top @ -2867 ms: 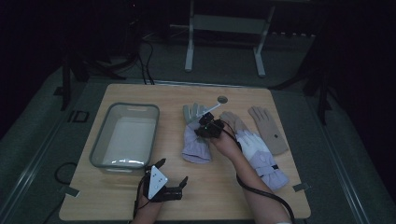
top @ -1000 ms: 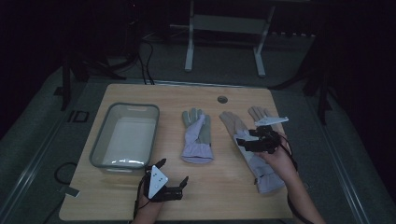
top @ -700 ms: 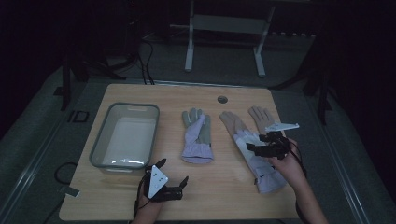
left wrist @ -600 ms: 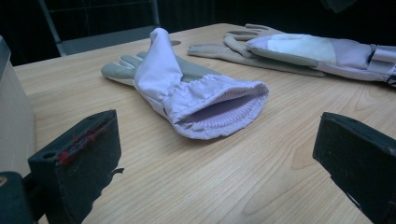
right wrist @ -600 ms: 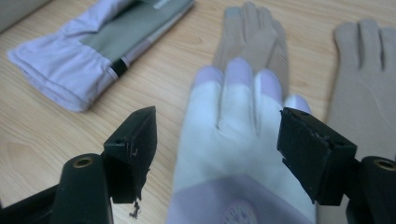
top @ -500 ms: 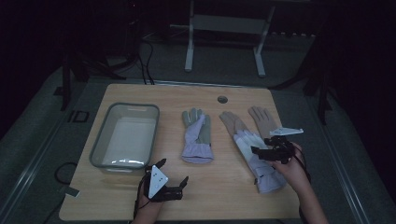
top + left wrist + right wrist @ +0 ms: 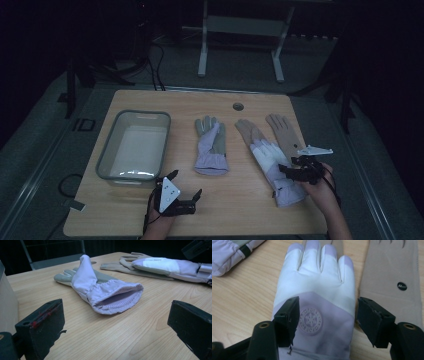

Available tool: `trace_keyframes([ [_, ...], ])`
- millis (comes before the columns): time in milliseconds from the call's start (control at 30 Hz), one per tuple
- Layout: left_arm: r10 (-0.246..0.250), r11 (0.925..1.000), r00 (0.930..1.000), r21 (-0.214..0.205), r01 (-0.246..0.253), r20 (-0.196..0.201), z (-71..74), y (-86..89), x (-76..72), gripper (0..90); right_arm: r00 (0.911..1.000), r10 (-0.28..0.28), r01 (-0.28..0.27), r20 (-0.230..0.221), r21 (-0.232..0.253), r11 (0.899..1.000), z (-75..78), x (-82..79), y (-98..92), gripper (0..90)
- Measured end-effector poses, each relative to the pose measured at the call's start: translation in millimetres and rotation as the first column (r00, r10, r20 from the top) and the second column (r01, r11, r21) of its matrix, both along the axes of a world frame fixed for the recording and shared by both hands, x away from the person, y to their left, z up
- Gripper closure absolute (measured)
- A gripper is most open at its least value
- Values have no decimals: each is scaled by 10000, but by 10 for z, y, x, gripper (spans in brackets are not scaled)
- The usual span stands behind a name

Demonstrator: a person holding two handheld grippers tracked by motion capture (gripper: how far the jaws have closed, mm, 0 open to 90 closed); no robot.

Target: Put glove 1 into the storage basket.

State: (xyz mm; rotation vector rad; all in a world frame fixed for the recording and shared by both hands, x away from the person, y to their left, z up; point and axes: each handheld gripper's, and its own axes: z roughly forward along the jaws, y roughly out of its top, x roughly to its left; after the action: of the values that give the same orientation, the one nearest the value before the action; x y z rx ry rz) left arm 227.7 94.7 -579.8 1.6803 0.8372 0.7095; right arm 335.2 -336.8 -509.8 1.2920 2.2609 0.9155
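Note:
A white and lilac glove lies back-up at the table's right, its round badge showing between my right gripper's jaws. My right gripper hovers low over its cuff end. The jaws have just been closing, but they stand open: one is above the lilac part, the other at the glove's edge. A second lilac glove lies palm-up in the middle, cuff mouth toward my left gripper, which rests open near the front edge with nothing in it.
Two beige liner gloves lie flat beside and partly under the white glove. A grey plastic tub stands at the left. A round grommet sits in the tabletop at the back. A person's hands hold both grippers.
My right gripper left the middle glove, moved right, then came toward the front edge and down over the white and lilac glove. Its jaws narrowed a little. The left gripper stayed put.

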Motion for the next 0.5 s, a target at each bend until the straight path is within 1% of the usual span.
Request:
trace_keyframes([
  [100,2,10000,10000,5,-2,-1,0,-1,-1,13,9998,159,-159,-119,-18,9999,-39,-10,3,372],
  [133,2,10000,10000,9,-2,13,0,-3,-1,13,9996,230,-228,-190,106,9997,-59,-15,5,389],
  [167,2,10000,10000,9,-2,13,0,-3,-1,13,9996,230,-228,-190,106,9997,-59,-15,5,389],
  [267,0,10000,10000,61,0,40,0,-6,-3,13,9977,521,-509,-441,266,9983,-165,-27,48,411],
  [367,3,10000,10000,63,-3,41,0,-6,-3,13,9959,572,-578,-706,-62,9983,-257,-20,89,433],
  [400,3,10000,10000,59,-3,39,0,-7,-3,13,9952,566,-570,-795,-29,9984,-280,-21,93,457],
  [500,-1,10000,10000,79,1,42,0,-10,-4,13,9941,711,-705,-821,97,9975,-303,-31,96,568],
])
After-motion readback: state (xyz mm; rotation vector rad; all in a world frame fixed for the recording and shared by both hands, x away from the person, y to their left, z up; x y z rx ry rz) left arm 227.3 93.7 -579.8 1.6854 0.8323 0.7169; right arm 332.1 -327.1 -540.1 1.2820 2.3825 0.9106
